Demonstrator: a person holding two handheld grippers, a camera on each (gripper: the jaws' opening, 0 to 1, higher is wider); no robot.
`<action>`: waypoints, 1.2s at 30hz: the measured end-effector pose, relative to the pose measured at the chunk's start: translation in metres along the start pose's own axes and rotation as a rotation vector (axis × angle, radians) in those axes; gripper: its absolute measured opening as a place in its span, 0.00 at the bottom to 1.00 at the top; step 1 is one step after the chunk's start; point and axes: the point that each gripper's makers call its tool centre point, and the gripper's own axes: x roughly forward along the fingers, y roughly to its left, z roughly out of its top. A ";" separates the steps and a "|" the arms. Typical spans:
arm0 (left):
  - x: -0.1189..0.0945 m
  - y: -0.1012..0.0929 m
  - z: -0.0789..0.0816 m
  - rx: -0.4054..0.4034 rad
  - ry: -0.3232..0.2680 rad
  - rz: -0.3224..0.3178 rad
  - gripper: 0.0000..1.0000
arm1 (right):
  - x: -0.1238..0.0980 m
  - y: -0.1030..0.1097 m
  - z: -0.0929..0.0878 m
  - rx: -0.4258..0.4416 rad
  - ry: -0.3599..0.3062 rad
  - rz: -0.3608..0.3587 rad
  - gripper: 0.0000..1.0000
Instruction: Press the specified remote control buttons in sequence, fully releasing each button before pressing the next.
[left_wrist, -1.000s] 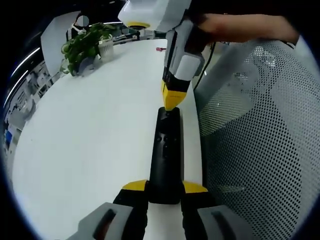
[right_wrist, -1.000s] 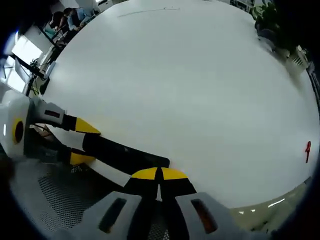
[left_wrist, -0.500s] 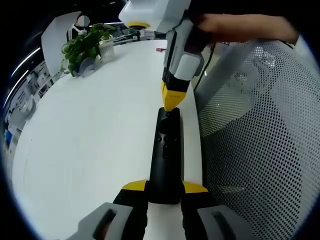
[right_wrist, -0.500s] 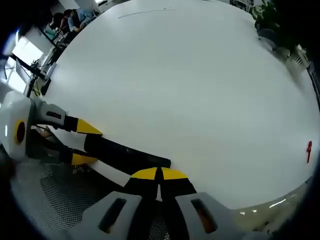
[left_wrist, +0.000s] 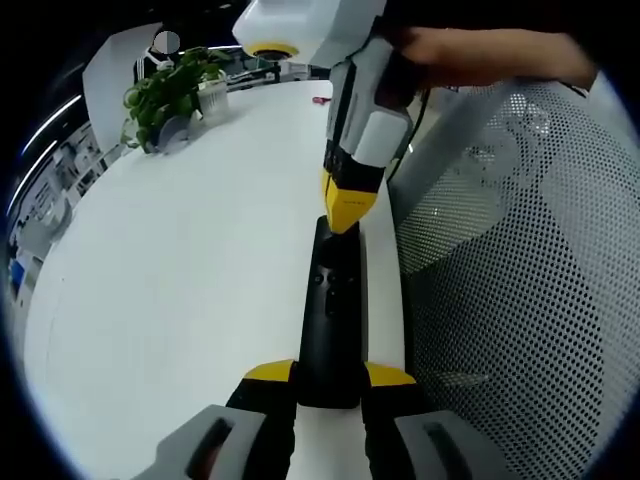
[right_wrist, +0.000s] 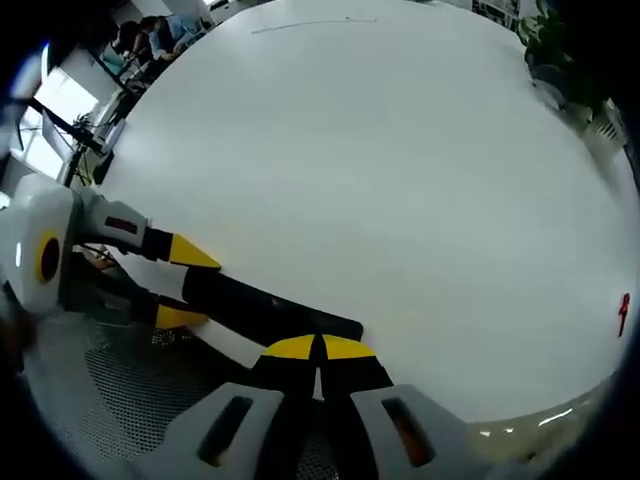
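A long black remote control (left_wrist: 330, 310) lies along the right edge of the white table (left_wrist: 180, 280). My left gripper (left_wrist: 330, 375) is shut on the remote's near end, a yellow tip on each side. My right gripper (left_wrist: 343, 222) comes down from above with its yellow jaws shut, its tip at the remote's far end; contact with a button is too small to tell. In the right gripper view, my right gripper (right_wrist: 318, 347) points down over the remote (right_wrist: 260, 305), with the left gripper (right_wrist: 190, 287) clamping it from the left.
A potted plant (left_wrist: 170, 95) stands at the table's far left. A small red thing (right_wrist: 625, 312) lies near the far edge. A grey mesh chair back (left_wrist: 510, 250) sits close beside the table edge. A hand (left_wrist: 480, 55) holds the right gripper.
The right gripper has shifted slightly along the remote toward the left gripper. The left gripper and the remote have stayed put.
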 end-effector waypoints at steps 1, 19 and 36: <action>0.000 0.000 0.000 0.001 0.000 0.000 0.25 | 0.000 0.000 0.001 -0.001 -0.004 -0.001 0.00; 0.000 0.000 0.000 -0.001 -0.005 -0.002 0.25 | -0.001 0.002 0.000 -0.031 -0.013 -0.021 0.00; 0.000 0.000 0.000 0.000 -0.009 -0.004 0.25 | 0.000 0.001 -0.001 -0.064 0.001 -0.024 0.00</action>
